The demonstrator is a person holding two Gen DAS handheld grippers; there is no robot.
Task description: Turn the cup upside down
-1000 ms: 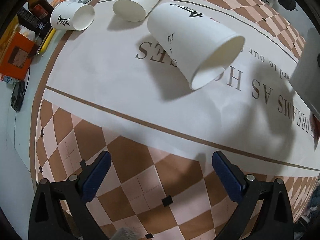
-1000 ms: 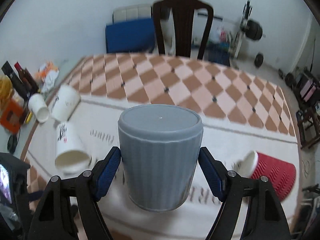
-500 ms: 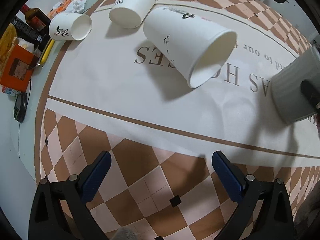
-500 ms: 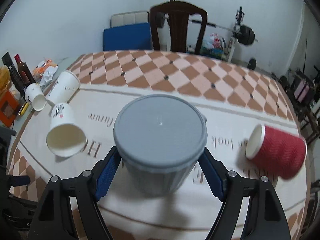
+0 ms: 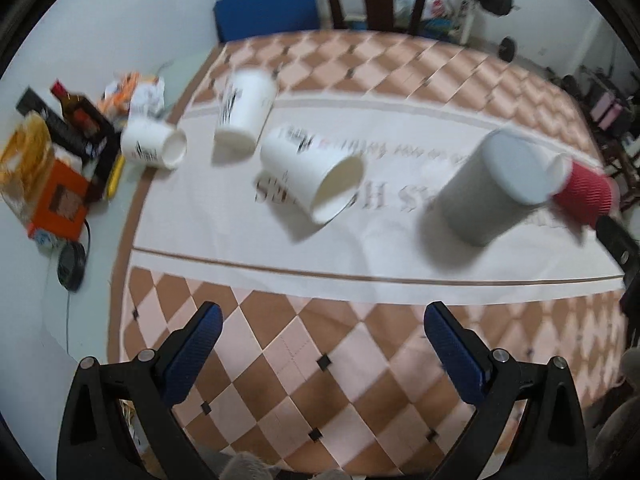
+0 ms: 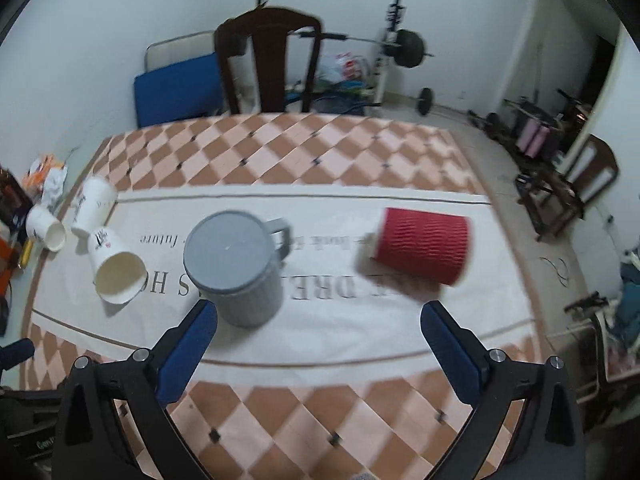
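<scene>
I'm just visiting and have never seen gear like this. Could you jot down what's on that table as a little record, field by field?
Surface: checkered brown-and-pink tablecloth with printed lettering
Grey ribbed plastic mug: upside down on the cloth, base up, handle to the far side
Red ribbed paper cup: on its side
White paper cups: three, on their sides
Left gripper: jaws open, empty
Right gripper: jaws open, empty
</scene>
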